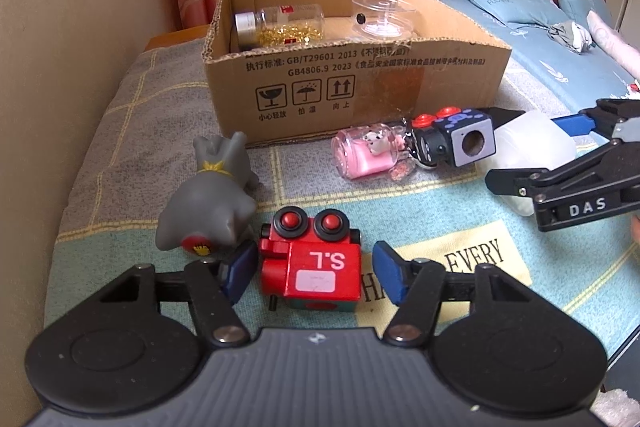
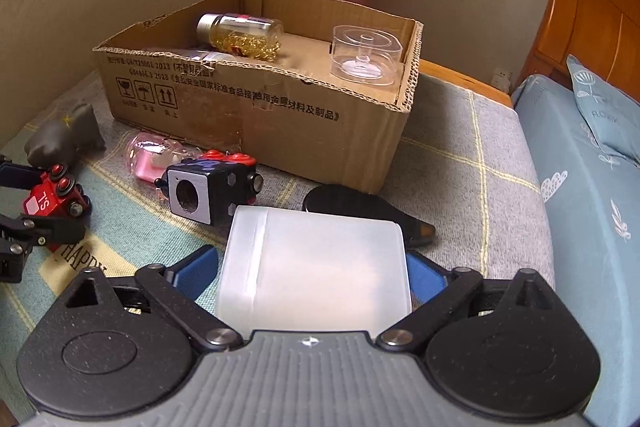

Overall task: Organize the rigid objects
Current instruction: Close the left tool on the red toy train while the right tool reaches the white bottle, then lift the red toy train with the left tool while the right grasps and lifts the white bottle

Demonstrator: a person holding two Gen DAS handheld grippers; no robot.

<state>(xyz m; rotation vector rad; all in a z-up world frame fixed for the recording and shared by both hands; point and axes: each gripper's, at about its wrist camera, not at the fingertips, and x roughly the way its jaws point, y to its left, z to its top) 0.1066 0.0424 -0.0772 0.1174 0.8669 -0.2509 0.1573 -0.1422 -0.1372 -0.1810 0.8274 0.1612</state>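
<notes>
I'm working over a checked blanket (image 1: 132, 131) beside a wooden bed. Through the left wrist camera, the cardboard box (image 1: 360, 67) sits at twelve o'clock, holding a jar of gold bits (image 1: 280, 25) and a clear plastic case (image 1: 382, 17). My left gripper (image 1: 314, 273) brackets the red toy train (image 1: 314, 267); its blue pads stand just off both sides, not pressing. A grey figurine (image 1: 212, 199) lies at ten o'clock, a pink bottle (image 1: 364, 153) and black cube (image 1: 456, 141) at one o'clock.

Through the right wrist camera, my right gripper (image 2: 314, 273) straddles a frosted white container (image 2: 316, 263), pads at both flanks; whether they press I cannot tell. The box (image 2: 280, 119) is at twelve, the black cube (image 2: 208, 191) at eleven.
</notes>
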